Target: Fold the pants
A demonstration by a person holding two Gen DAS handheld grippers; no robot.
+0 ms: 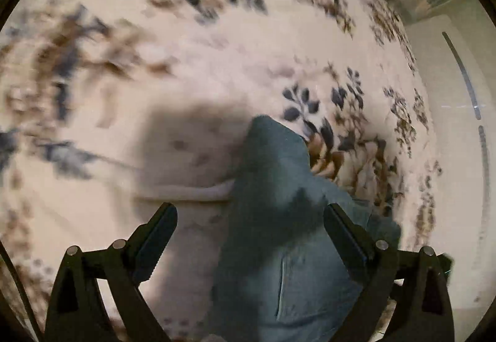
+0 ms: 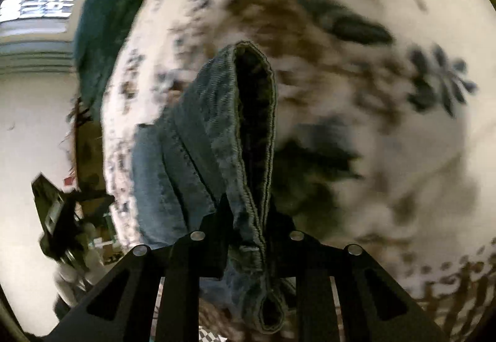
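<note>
In the right wrist view the right gripper (image 2: 248, 218) has its two black fingers drawn close together, pinching a hem of the pants (image 2: 217, 131). The denim rises from between the fingers toward 12 o'clock, where the hem gapes into a dark, narrow opening with a stitched edge. More blue denim hangs to the 9 o'clock side of the fingers, showing a sewn seam. Behind the pants lies a cream bedspread (image 2: 387, 156) with brown and dark blue flowers, heavily blurred. At 10 to 11 o'clock a dark green cloth (image 2: 105, 19) lies at the bedspread's edge. At 9 o'clock is a pale wall, and at 8 o'clock some dark objects too blurred to name.

In the left wrist view the left gripper (image 1: 250, 229) has its fingers spread wide, one at 7 o'clock and one at 5 o'clock, with nothing clamped between them. A fold of the pants (image 1: 279, 218) runs up through the gap from 6 o'clock toward the centre, lying closer to the 5 o'clock finger; whether it touches that finger cannot be told. The same flowered bedspread (image 1: 201, 47) fills the view beyond, with the gripper's shadow just left of the denim. At 3 o'clock is a pale surface with a thin dark curved strip (image 1: 465, 75).
</note>
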